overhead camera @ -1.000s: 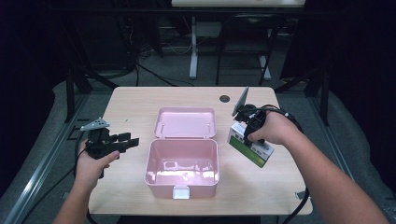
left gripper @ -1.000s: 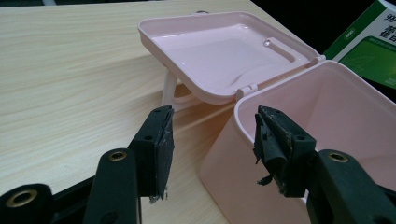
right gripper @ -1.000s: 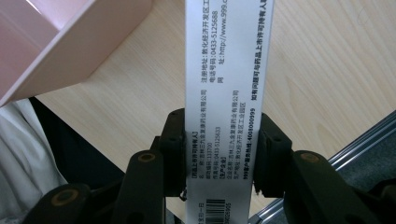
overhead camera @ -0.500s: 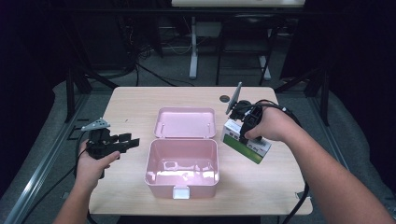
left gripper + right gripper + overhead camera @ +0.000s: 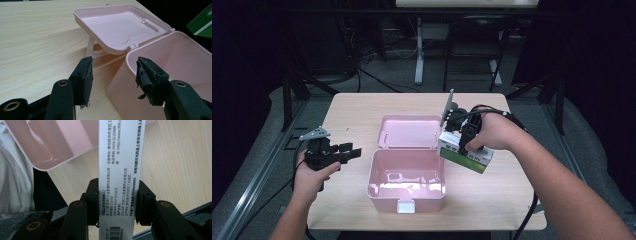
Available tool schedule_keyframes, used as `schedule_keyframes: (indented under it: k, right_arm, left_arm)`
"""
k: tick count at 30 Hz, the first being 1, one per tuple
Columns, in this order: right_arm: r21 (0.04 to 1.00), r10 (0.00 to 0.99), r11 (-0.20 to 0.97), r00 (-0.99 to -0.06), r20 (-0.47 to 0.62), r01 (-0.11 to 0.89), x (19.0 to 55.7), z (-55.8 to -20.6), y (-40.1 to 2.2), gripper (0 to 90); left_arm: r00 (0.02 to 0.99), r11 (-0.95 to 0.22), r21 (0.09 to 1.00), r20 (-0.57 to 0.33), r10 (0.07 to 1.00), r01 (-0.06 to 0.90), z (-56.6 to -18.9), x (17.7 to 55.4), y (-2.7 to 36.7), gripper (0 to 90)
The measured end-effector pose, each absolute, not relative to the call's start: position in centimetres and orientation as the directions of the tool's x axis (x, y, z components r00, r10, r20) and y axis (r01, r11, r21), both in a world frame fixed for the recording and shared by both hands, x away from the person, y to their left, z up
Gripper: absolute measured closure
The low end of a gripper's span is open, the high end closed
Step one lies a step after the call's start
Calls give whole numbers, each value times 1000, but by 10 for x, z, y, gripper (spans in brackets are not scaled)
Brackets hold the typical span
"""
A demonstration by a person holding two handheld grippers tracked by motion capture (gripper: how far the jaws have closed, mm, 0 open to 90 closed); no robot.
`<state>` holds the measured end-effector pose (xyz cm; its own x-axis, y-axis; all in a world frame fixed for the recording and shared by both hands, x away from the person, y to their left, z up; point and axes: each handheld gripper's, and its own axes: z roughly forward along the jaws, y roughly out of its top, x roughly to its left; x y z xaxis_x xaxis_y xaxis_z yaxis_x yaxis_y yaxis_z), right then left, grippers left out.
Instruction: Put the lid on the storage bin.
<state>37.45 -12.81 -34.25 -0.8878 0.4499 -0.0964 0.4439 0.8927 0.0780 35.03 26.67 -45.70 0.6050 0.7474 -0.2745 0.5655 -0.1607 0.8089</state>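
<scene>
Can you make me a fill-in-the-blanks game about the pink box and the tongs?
1. The lid of the pink box is ____.
2. The right tongs are shut on a white and ____ carton.
3. The left tongs hold ____.
4. The pink box stands on a ____ table.

Missing words: open; green; nothing; wooden

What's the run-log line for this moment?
right gripper: shut on carton, raised beside pink box | left gripper: open, holding nothing, by box's left wall | lid: open | box: nothing visible inside
</scene>
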Motion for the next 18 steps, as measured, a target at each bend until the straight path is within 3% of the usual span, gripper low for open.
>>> schedule_keyframes:
  k: [18]
  right_arm:
    - [68, 322, 946, -943, -85, 317, 369, -339, -77, 613]
  left_arm:
    - [602, -164, 806, -272, 751, 569, -457, 351, 268, 472]
